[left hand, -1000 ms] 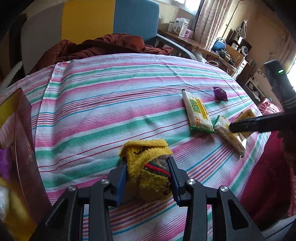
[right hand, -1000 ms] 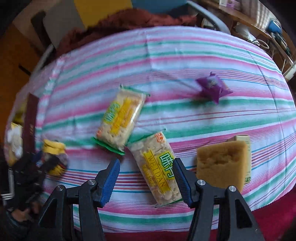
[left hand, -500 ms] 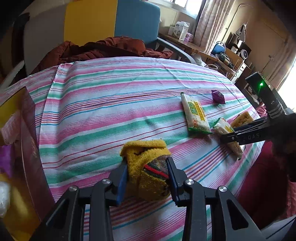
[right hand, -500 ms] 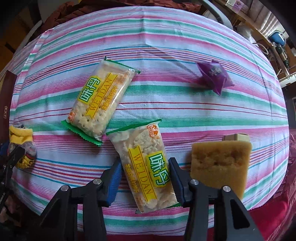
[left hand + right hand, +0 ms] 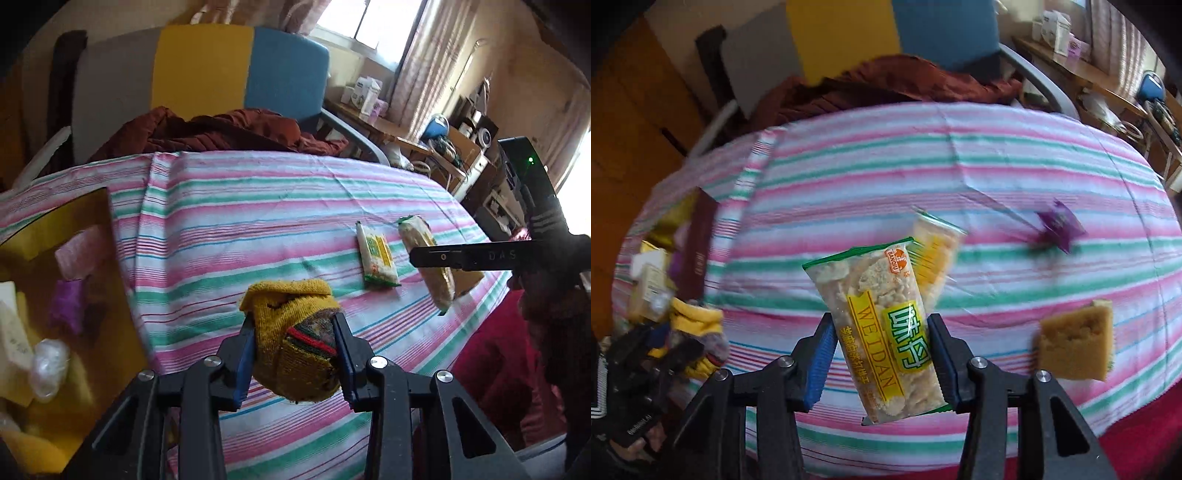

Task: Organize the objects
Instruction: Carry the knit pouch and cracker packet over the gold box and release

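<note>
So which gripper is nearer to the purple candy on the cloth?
Right. The right gripper, holding a cracker pack, is nearer the purple candy; the left gripper, holding the sock, is far across.

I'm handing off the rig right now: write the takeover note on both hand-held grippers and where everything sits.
Left hand-held gripper: shut on the yellow sock bundle, beside the gold box.
Right hand-held gripper: shut on a Weidan cracker pack, lifted off the striped cloth.
In the box: a few small items.
Left on the cloth: second cracker pack, purple packet, sponge.
Probably next: put both held items in the box.
</note>
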A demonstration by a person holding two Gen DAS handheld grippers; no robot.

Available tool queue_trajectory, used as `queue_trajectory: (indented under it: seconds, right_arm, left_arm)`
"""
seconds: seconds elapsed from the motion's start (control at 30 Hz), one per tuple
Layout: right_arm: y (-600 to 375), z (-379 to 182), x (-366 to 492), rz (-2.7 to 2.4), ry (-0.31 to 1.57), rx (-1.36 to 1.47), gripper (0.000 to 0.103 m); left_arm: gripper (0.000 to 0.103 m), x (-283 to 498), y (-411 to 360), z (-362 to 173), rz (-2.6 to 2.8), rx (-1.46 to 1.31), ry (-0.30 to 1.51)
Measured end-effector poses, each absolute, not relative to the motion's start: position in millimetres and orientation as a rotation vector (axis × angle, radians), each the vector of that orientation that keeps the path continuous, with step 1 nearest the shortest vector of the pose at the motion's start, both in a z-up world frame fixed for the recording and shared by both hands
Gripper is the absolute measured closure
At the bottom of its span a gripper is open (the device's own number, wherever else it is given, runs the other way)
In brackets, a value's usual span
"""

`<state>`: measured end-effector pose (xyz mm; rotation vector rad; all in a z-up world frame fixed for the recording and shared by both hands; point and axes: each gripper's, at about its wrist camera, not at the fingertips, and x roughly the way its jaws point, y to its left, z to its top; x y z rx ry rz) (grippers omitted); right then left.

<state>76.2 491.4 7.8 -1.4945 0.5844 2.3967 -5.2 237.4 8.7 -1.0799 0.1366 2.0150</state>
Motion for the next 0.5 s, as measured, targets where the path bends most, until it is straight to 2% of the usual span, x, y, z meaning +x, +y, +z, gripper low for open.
queue_trajectory:
  seconds: [0.23,0.5]
  right_arm:
    - [418,32,23,2.601,0.614,-1.488,0.054]
    - [340,30,-21,2.748,0.625,-1.571,0.054]
  left_arm:
    - [0.064,-27,174,31,2.149,-1.073,0.015]
    - [0.064,-65,100,40,2.321,-1.080,-0.090]
